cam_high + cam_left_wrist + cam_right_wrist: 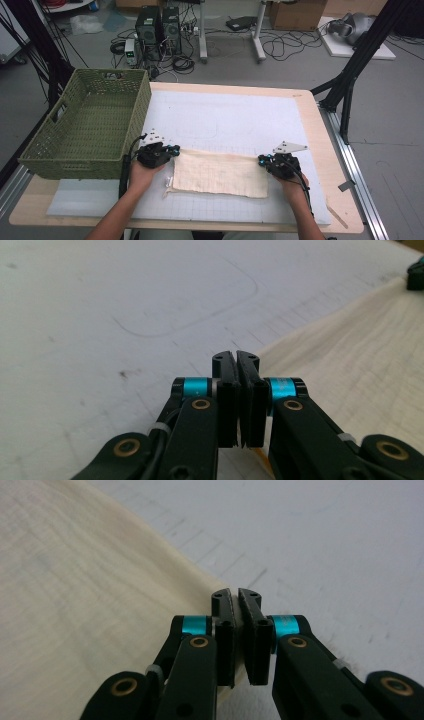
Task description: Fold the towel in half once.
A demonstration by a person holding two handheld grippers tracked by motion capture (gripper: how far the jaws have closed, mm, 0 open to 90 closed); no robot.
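Note:
A cream cloth (220,175) lies folded flat on the white grid mat (225,120) near the table's front. My left gripper (176,148) sits at the cloth's far left corner. In the left gripper view the jaws (236,357) are pressed together, with the cloth (360,340) running in from the right to the tips. My right gripper (261,160) is at the far right corner. In the right gripper view its jaws (235,596) are closed on the cloth's (75,590) edge, which comes in from the left.
A green woven basket (75,165) stands at the table's left edge, close to my left hand. The wooden table (315,130) shows bare mat behind the cloth. Black frame legs, computers and cables are on the floor beyond.

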